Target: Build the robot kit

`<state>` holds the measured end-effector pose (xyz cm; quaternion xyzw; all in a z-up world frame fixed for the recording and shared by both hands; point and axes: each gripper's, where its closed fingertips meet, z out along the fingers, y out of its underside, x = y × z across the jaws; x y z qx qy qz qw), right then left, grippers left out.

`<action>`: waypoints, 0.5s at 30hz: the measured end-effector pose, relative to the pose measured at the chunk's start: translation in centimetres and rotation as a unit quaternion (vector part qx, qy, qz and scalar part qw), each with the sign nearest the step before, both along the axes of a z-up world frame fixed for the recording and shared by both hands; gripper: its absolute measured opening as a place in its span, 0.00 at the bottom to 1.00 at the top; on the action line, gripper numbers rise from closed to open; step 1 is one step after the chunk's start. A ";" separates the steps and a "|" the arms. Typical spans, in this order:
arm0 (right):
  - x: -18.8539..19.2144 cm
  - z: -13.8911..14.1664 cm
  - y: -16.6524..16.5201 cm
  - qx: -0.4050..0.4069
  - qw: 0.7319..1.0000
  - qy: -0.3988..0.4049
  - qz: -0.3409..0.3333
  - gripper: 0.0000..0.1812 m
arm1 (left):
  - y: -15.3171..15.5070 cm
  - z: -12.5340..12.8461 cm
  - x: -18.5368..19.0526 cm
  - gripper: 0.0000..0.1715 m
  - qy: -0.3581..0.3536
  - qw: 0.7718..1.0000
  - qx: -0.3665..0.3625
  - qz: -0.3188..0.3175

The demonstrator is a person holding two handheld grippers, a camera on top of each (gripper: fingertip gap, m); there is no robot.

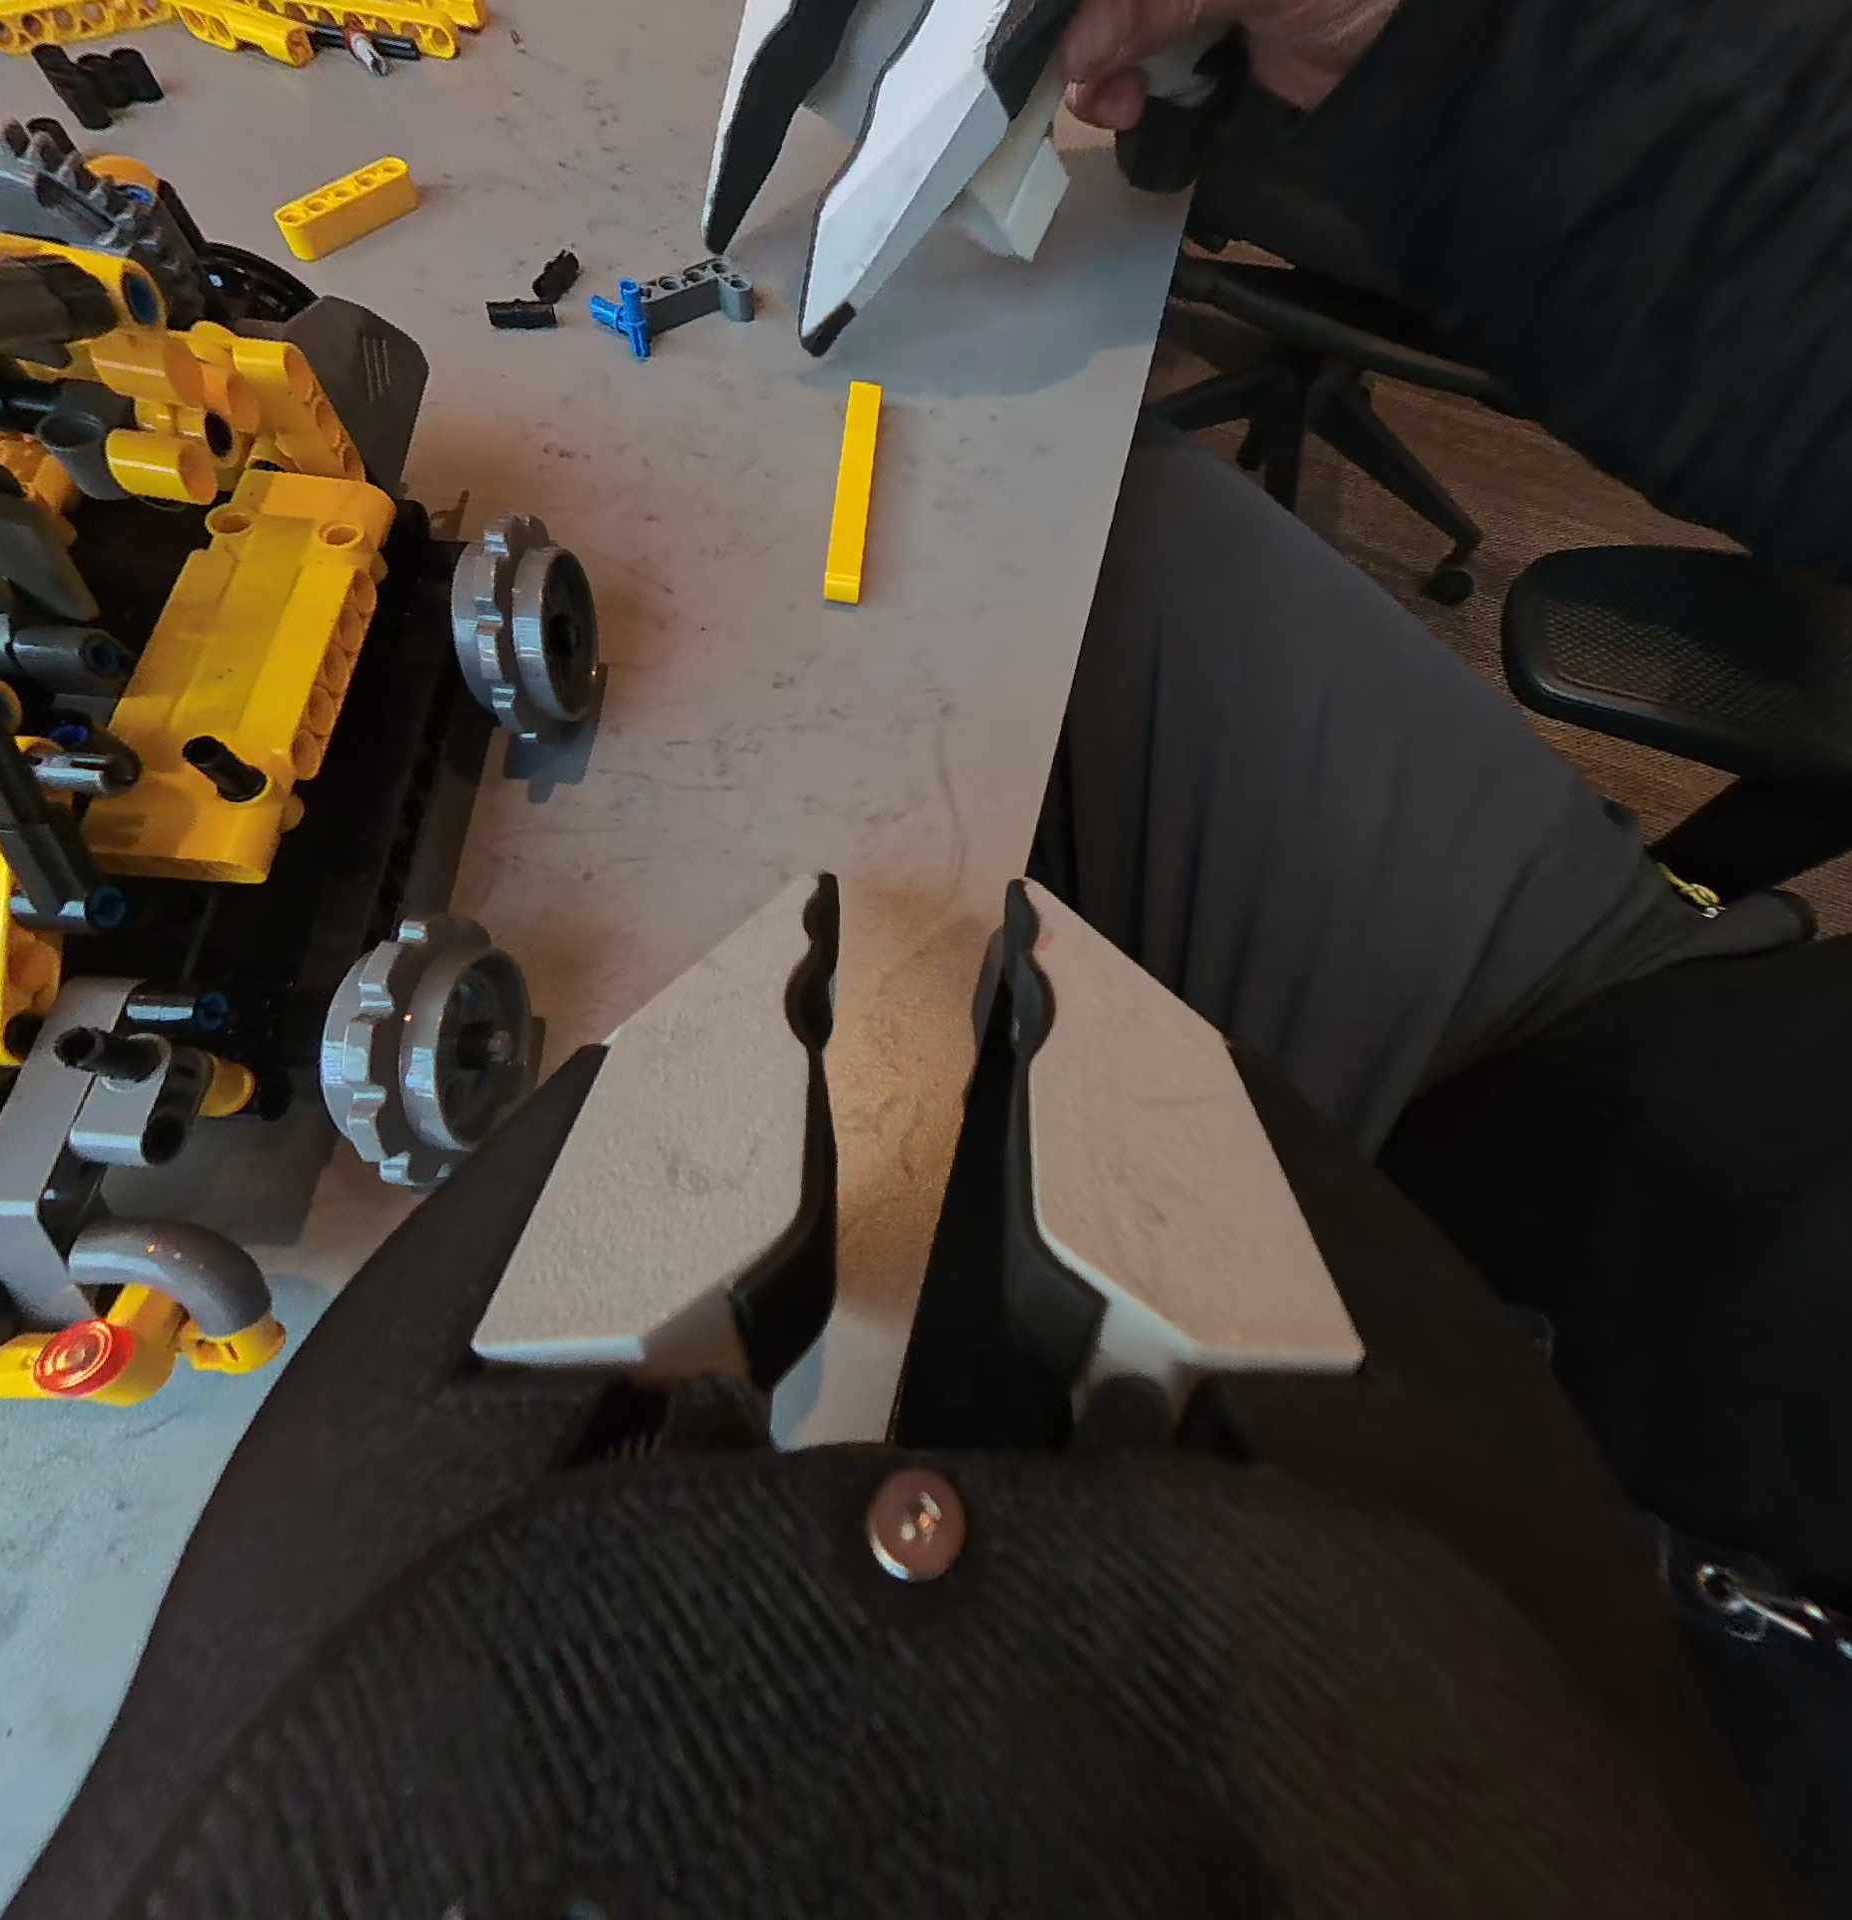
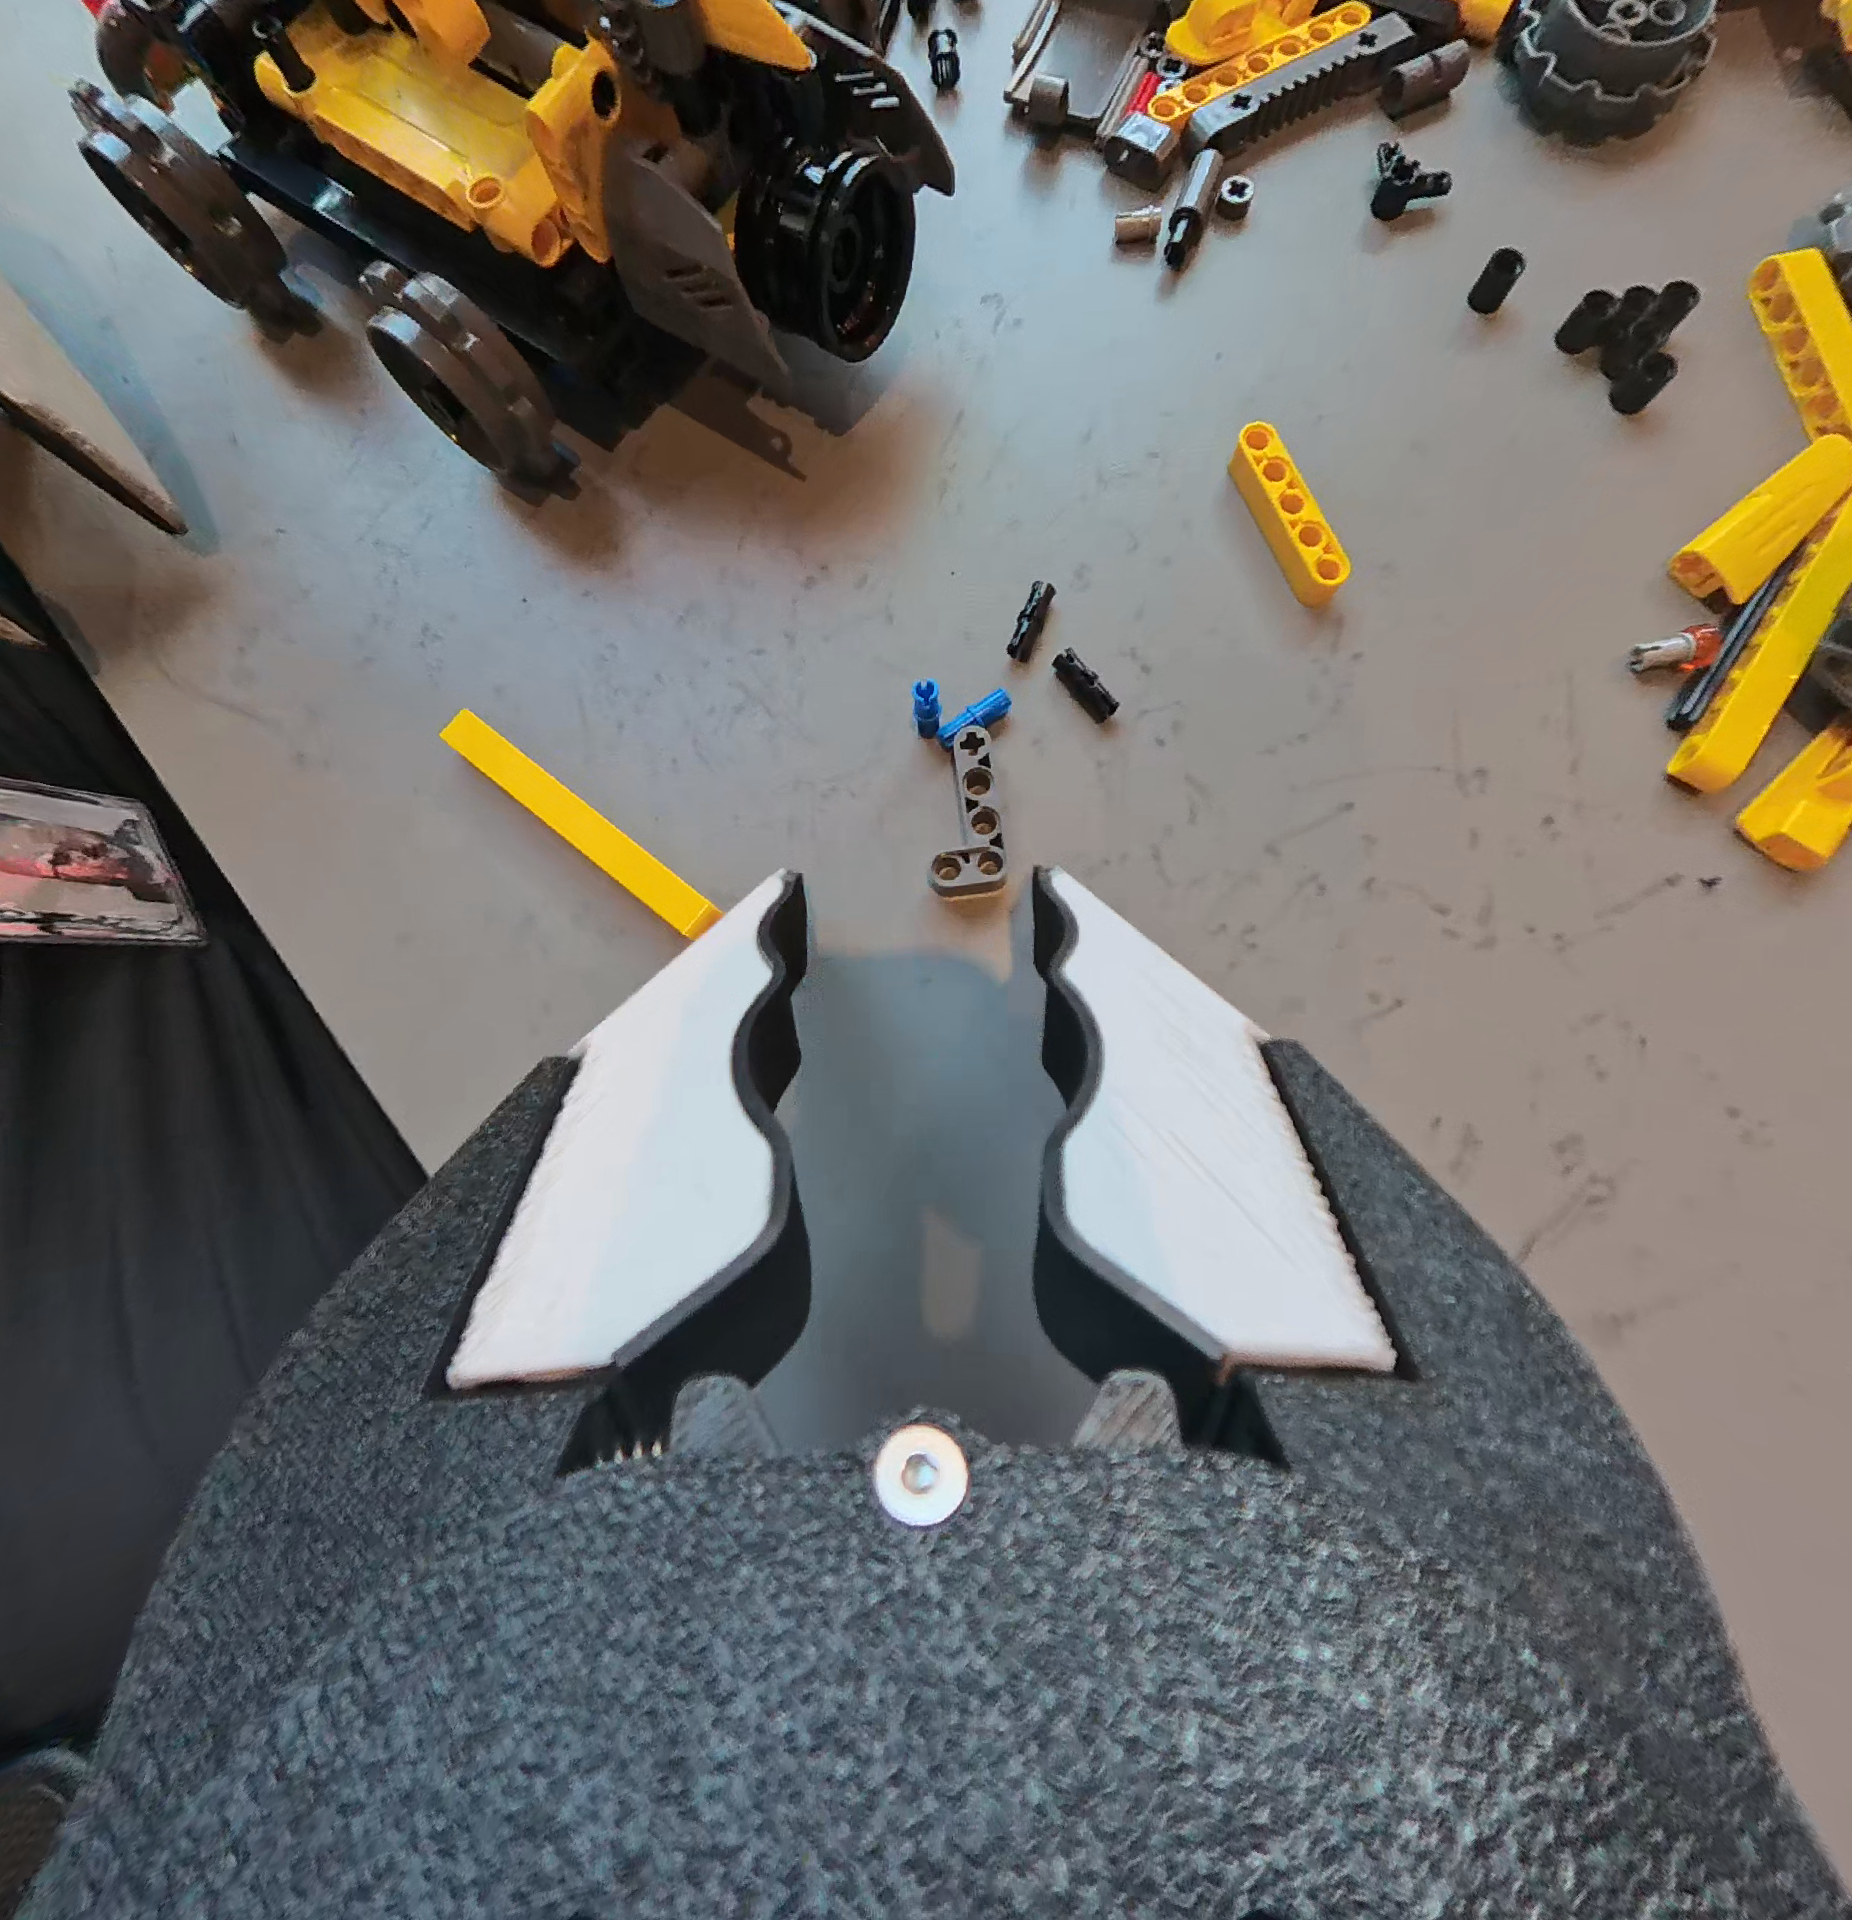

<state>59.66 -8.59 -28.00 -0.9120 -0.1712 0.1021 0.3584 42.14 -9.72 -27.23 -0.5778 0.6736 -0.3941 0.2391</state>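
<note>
- Right tool: jaws apart, empty, just short of grey L-shaped beam lying flat on worktop.
- Left tool: released, empty, near worktop edge.
- Flat yellow strip nearby.

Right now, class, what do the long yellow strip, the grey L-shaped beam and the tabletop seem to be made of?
Long yellow strip: probably moulded plastic, smooth and glossy, with even colour and crisp edges.
Grey L-shaped beam: probably hard plastic, satin; its round holes look cleanly moulded.
Tabletop: unclear, perhaps laminate; matte grey with scuffs and a thin flat edge in the left wrist view.
</note>
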 end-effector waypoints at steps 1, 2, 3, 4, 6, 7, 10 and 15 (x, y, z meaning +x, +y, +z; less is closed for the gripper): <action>0.0 0.0 0.1 0.002 1.000 0.000 0.001 0.24 | 0.0 0.0 0.0 0.17 0.000 1.000 -0.001 0.000; 0.0 0.0 0.3 0.008 1.000 -0.002 0.000 0.24 | 0.0 0.0 0.0 0.17 0.000 1.000 -0.002 0.000; 0.1 0.1 0.6 0.014 1.000 -0.005 -0.001 0.24 | 0.0 0.0 0.0 0.17 0.001 1.000 -0.003 -0.001; 0.1 0.1 0.8 0.016 1.000 -0.004 0.000 0.24 | 0.0 0.0 0.0 0.17 0.002 1.000 -0.003 0.000; 0.1 -0.4 1.0 0.005 1.000 -0.002 0.005 0.24 | 0.0 -0.1 0.0 0.17 0.004 1.000 -0.004 0.000; 0.2 -0.5 1.2 0.005 1.000 -0.004 0.007 0.23 | 0.0 -0.1 0.0 0.17 0.005 1.000 -0.004 0.000; -0.2 -0.5 1.3 0.002 1.000 0.005 0.019 0.09 | -0.1 -0.1 0.0 0.17 0.004 1.000 -0.001 -0.003; 0.1 0.3 1.2 0.019 1.000 0.009 -0.006 0.09 | -0.3 -0.1 -0.1 0.17 0.000 1.000 0.005 -0.009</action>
